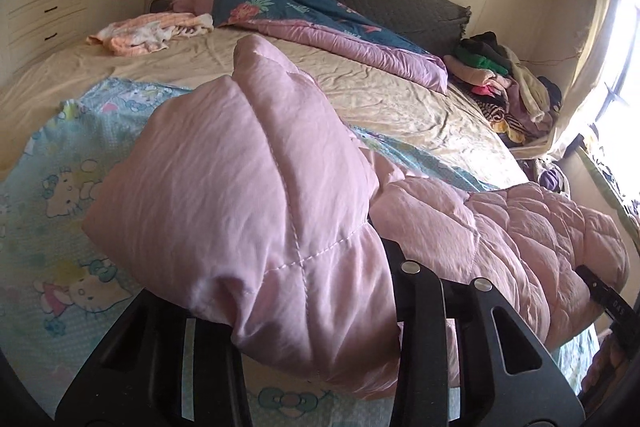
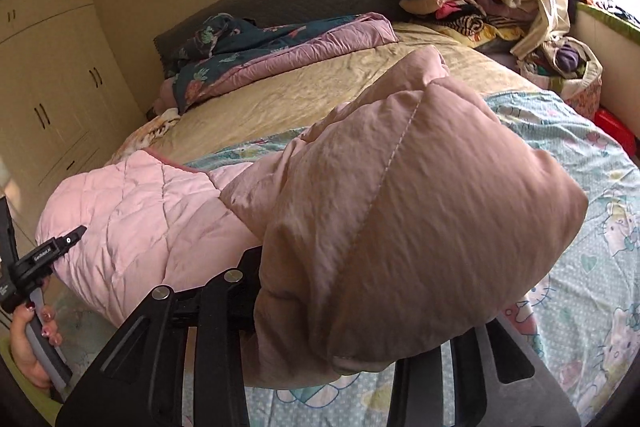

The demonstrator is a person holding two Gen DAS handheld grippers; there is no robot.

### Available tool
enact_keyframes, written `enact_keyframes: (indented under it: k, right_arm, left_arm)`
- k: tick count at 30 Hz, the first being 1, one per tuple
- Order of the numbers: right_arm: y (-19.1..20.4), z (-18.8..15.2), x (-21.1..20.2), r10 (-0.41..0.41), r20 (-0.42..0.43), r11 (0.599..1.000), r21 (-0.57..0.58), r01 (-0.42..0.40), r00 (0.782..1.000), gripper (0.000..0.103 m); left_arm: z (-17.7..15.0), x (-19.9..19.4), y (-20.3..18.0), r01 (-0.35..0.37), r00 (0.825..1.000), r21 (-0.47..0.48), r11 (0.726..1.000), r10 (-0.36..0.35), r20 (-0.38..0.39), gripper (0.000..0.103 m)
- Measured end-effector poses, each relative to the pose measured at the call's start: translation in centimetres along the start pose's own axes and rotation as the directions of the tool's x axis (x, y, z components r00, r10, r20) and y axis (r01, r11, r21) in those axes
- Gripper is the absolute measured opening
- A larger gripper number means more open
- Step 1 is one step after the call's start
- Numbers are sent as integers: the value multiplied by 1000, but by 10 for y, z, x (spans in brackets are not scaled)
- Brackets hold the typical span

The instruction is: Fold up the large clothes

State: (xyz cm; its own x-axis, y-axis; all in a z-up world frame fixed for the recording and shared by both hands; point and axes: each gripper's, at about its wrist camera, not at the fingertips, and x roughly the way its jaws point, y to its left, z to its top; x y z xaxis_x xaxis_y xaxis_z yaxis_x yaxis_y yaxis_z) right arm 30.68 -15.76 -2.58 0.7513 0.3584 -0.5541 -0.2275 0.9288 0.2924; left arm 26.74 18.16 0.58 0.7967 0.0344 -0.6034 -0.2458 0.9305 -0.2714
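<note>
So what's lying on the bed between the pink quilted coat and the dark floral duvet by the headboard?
Mostly bare sheets: the cartoon-print sheet nearest the pink quilted coat, then wrinkled beige sheet up to the dark floral duvet. Both wrist views show it.

Pink quilted jacket (image 1: 248, 195) pinched in left gripper (image 1: 320, 307) above cartoon-print sheet (image 1: 52, 187).

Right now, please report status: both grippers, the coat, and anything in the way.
Left gripper shut on pink coat. Right gripper shut on it too. Coat bunched at both grips, middle on cartoon sheet. Ahead: quilt, clothes pile.
</note>
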Motion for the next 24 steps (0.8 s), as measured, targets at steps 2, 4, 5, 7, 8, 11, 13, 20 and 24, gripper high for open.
enact_keyframes:
  k: [2,4,5,7,8,11,13,20,24]
  right_arm:
    - [1,-6,-9,-3,-2,1000,-4,3,1000,33]
    - [2,-14,-19,-6,-3,1000,-7,6,1000,33]
    - [2,-18,-23,-7,-5,1000,-7,7,1000,33]
    - [2,-27,-31,-9,-10,1000,-5,9,1000,33]
    - [2,-31,-35,-12,-15,1000,-8,12,1000,33]
    - [6,-40,-46,-23,-28,1000,-9,23,999,33]
    - [9,-46,-53,-26,-30,1000,-8,25,999,33]
    - [17,-68,-70,-34,-44,999,-21,33,998,33]
    - [18,-83,-79,-31,-45,999,-29,29,998,33]
  left_arm:
    - [-5,-11,-1,0,1000,6,1000,0,6,29]
    - [-9,-20,-1,-1,1000,10,1000,1,4,29]
    - [-13,-24,0,-3,1000,13,1000,3,2,29]
    - [-18,-30,3,-4,1000,12,1000,4,-4,29]
    - [-21,-33,4,-4,1000,12,1000,4,-6,29]
    - [-31,-43,7,-6,1000,16,1000,6,-10,29]
    - [-37,-50,11,-5,1000,15,1000,5,-10,29]
    - [-61,-68,21,-9,1000,21,1000,10,-19,29]
    - [-72,-76,28,-1,1000,18,1000,1,-11,29]
